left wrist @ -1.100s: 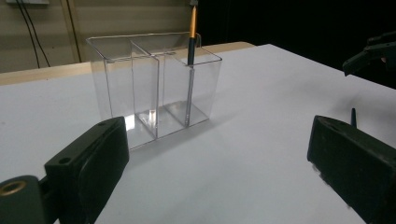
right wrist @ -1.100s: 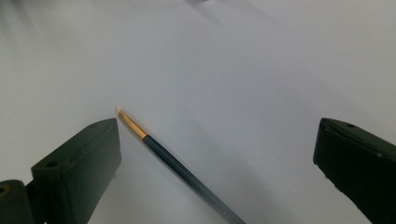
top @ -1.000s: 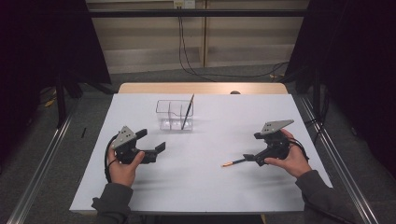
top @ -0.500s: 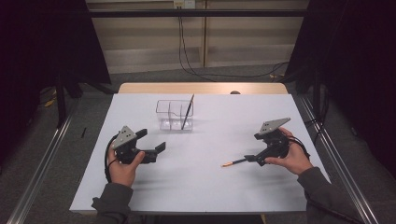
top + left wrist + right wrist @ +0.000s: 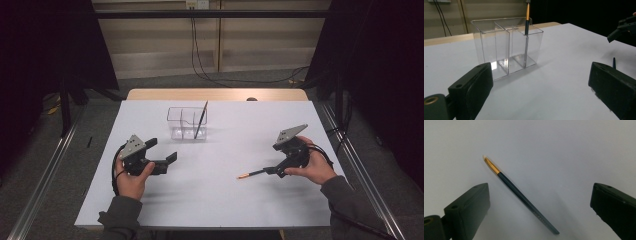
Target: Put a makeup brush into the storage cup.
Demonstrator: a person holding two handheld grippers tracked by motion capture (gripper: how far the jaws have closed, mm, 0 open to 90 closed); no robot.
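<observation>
Right gripper (image 5: 272,169) sits lower right of the high view, hand wrapped around it from the right, jaws aimed down-left at the table, grey plate tipped up. Jaws spread wide, holding nothing.

Loose brush (image 5: 520,197) lies flat on the white table (image 5: 225,200), in the gap between those jaws, touching neither. In the right gripper view its long axis runs diagonally: gold ferrule and pale tip toward upper left, dark handle end toward lower right. In the high view it's right of centre, orange tip pointing left (image 5: 251,174).

Left gripper (image 5: 167,161) is lower left of the high view, held from below by the hand, jaws pointing right and slightly up-frame. Also wide open, empty.

Clear organizer (image 5: 506,47), upper centre of the high view, well apart from both grippers. Second brush (image 5: 526,25) stands in its right compartment, leaning, gold end up.

Count: 2 brushes, 1 organizer, 2 grippers.
</observation>
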